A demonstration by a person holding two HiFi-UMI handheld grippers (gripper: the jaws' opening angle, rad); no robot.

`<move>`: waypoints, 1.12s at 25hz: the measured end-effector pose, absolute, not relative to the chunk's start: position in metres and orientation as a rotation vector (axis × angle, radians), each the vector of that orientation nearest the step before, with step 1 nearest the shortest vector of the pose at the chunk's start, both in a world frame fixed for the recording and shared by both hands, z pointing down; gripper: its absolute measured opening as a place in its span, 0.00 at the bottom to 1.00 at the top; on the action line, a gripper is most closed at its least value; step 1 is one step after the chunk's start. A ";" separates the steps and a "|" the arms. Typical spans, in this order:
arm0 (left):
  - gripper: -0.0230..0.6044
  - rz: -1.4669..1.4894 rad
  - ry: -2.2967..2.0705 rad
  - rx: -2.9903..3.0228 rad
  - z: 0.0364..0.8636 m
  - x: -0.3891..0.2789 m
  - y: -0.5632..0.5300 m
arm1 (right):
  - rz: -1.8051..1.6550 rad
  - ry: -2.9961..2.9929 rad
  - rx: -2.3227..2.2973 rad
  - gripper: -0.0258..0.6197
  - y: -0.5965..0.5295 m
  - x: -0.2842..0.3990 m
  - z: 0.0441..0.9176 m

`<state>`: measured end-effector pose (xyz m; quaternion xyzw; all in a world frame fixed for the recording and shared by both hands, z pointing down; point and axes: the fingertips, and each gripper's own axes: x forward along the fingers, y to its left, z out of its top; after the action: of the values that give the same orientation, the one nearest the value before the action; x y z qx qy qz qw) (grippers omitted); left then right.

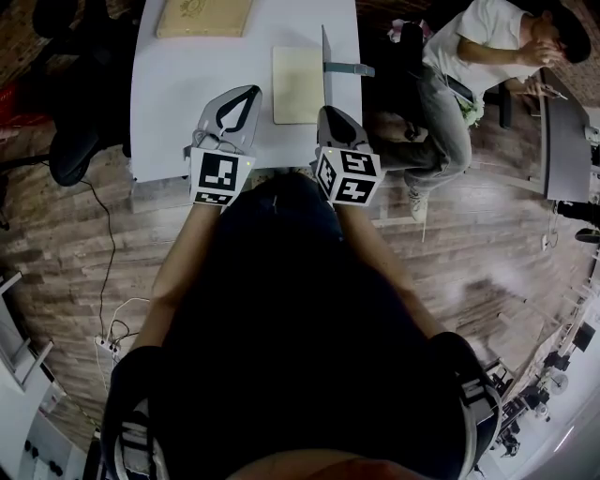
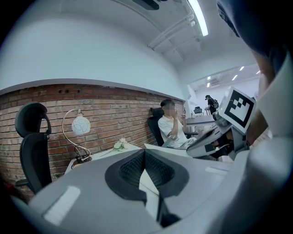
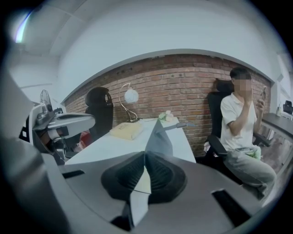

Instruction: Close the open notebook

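Left tongs [image 1: 249, 94] and right tongs [image 1: 328, 112] sit clenched, empty; notebook [image 1: 298, 84] looks light, its upright cover [image 3: 158, 137] should tip from the top edge.

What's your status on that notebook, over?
Left gripper jaws shut, empty, beside notebook. Right gripper jaws shut on cover, near edge. Cover upright, not closed. Nothing on the page.

Cream pages and a grey cover are shown by the open paper notebook [image 1: 298, 84] on the plain white worktop [image 1: 169, 103]. The pale grey left hand-held gripper [image 1: 247, 96] and the pale grey right hand-held gripper [image 1: 328, 112] are patterned behind with black-and-white squares. A tan flat book [image 1: 203, 17] is seen at the worktop's far edge, and a red-brown brick wall [image 3: 183, 82] beyond it.
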<state>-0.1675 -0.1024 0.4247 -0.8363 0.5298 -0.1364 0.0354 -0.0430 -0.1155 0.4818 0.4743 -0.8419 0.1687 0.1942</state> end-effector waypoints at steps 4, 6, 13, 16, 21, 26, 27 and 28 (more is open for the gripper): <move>0.05 -0.422 1.637 -2.567 0.426 -0.171 -0.104 | 0.472 -2.364 1.320 0.07 -0.119 -0.048 0.484; 0.05 -0.424 1.640 -2.566 0.427 -0.173 -0.104 | 0.473 -2.366 1.321 0.07 -0.122 -0.049 0.484; 0.05 -0.426 1.651 -2.558 0.426 -0.177 -0.104 | 0.461 -2.369 1.295 0.07 -0.122 -0.056 0.484; 0.05 -0.429 1.660 -2.554 0.427 -0.179 -0.104 | 0.455 -2.369 1.278 0.07 -0.122 -0.060 0.487; 0.05 -0.432 1.674 -2.549 0.428 -0.185 -0.103 | 0.441 -2.363 1.242 0.07 -0.120 -0.069 0.492; 0.05 -0.437 1.702 -2.541 0.430 -0.194 -0.104 | 0.435 -2.358 1.206 0.07 -0.120 -0.079 0.498; 0.05 -0.437 1.706 -2.539 0.430 -0.195 -0.104 | 0.434 -2.358 1.203 0.07 -0.121 -0.080 0.498; 0.05 -0.437 1.709 -2.538 0.430 -0.196 -0.104 | 0.431 -2.359 1.200 0.07 -0.122 -0.082 0.498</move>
<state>-0.1963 -0.1040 0.4304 -0.8209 0.5528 -0.1414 0.0253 -0.0818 -0.1215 0.4984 0.4357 -0.8565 0.1567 0.2282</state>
